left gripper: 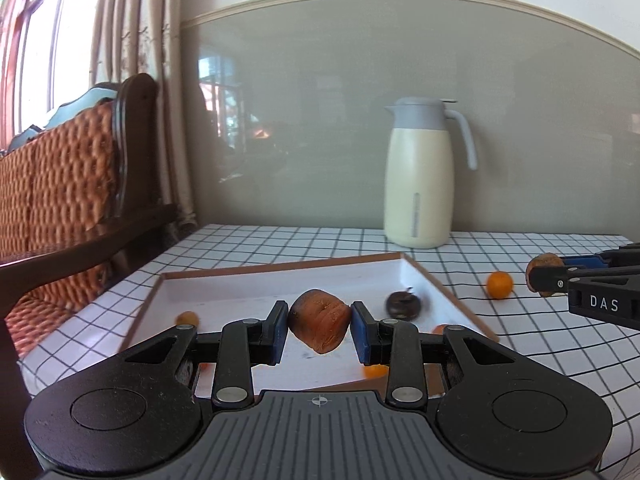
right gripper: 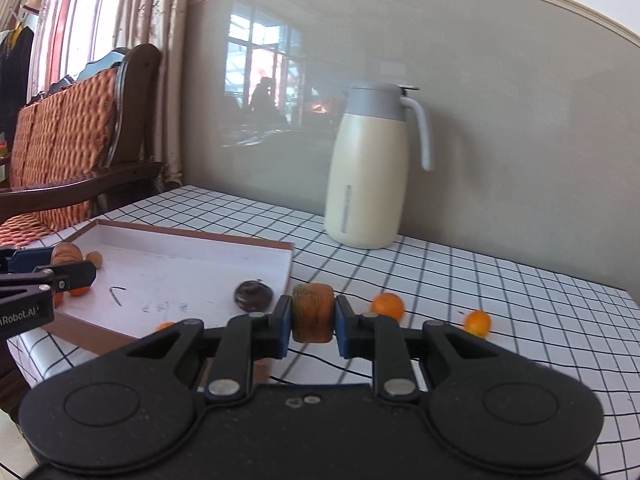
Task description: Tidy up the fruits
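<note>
My left gripper is shut on a brown-orange fruit and holds it above the white tray. The tray holds a dark purple fruit and several small oranges, one at its left. My right gripper is shut on another brown-orange fruit, above the checkered cloth just right of the tray's corner. Two small oranges lie on the cloth to its right. The left gripper with its fruit also shows at the left of the right wrist view.
A cream and grey thermos jug stands at the back of the table by the wall. A wooden chair with a woven orange cushion stands left of the table. One small orange lies on the cloth right of the tray.
</note>
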`<state>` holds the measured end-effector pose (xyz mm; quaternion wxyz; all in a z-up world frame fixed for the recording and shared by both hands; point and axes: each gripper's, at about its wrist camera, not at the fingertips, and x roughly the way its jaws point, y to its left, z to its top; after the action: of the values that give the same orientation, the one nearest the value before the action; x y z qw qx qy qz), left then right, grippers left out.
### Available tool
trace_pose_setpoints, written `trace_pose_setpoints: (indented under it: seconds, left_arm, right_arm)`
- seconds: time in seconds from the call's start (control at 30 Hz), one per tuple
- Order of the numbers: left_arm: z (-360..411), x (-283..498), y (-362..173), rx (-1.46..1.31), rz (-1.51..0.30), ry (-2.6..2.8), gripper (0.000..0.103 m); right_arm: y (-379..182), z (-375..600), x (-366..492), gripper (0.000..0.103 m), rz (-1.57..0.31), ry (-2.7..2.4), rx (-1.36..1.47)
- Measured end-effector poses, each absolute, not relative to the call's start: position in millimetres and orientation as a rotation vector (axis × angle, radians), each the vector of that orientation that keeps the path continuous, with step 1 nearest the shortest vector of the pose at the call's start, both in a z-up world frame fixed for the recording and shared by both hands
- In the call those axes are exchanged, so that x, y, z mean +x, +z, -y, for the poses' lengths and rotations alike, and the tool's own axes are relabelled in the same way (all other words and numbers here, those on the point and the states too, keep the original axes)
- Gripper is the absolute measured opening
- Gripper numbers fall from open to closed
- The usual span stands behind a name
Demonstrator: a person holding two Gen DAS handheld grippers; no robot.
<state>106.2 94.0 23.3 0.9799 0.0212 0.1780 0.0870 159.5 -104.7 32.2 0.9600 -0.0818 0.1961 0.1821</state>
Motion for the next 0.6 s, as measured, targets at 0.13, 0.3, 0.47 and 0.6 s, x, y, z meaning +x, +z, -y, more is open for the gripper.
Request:
trace_pose_setpoints:
  seconds: [0.13, 0.3, 0.47, 0.6]
  left_arm:
    - [-104.8, 102.6, 23.7, 0.04, -0.355, 0.195, 0.034]
    - [-121.4, 100.9, 22.3, 0.031, -0.353, 0.231, 0.034]
    - [-139.3, 98.3, 20.9, 0.022, -0.354, 0.272, 0.034]
    - [-152.1, 97.3, 19.0, 0.014, -0.357, 0.299, 0.034]
  right_arm:
    - [32.9, 91.0, 157.5, 0.013, -0.378, 0.408, -0.169]
    - [31.0, 73.6, 156.9, 0.013, -0.372, 0.449, -0.182]
    - [30.3, 55.8, 158.0, 0.013, -0.368, 0.476, -0.186]
    - [28.4, 44.1, 159.7, 0.013, -0.372, 0.493, -0.188]
